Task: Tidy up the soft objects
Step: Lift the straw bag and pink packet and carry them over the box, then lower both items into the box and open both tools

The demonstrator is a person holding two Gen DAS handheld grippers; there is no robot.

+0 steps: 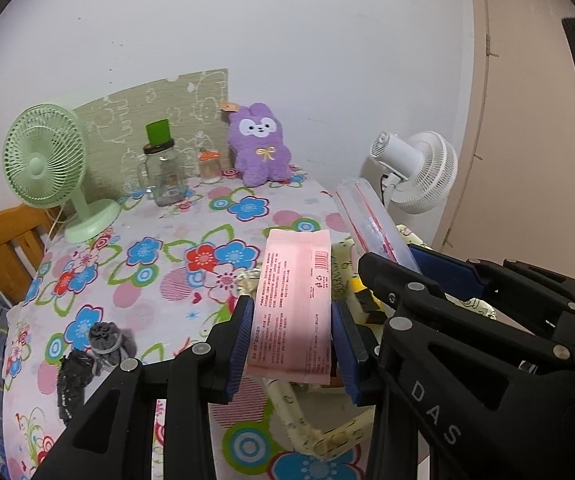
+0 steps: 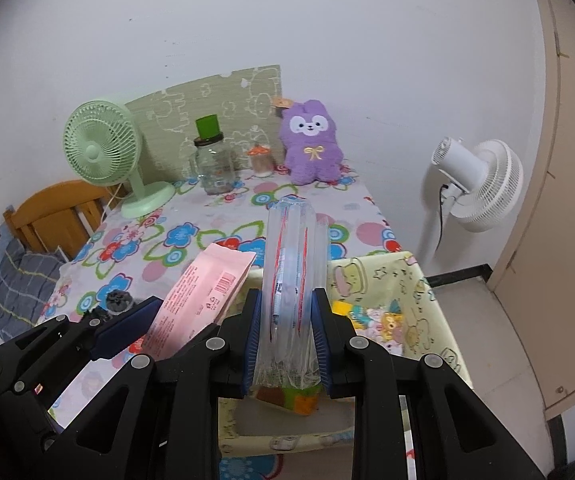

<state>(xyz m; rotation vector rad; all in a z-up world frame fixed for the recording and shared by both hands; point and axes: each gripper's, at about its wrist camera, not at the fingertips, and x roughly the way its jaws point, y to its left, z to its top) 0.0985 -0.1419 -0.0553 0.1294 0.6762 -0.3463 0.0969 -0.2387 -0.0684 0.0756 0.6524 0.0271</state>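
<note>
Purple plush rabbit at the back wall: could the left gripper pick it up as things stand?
Probably not yet: the left gripper is shut on the pink packet, and the purple plush rabbit sits far across the table.

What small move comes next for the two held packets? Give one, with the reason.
Probably lower both toward the yellow fabric bin and release: the left gripper is shut on the pink packet, the right gripper on the clear bag, both above the bin's opening.

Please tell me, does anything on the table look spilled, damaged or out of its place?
Nothing looks spilled or broken. The green fan, the jar and the purple plush stand upright along the wall. Only the dark bundle lies loose near the table edge, apart from the yellow box.
</note>
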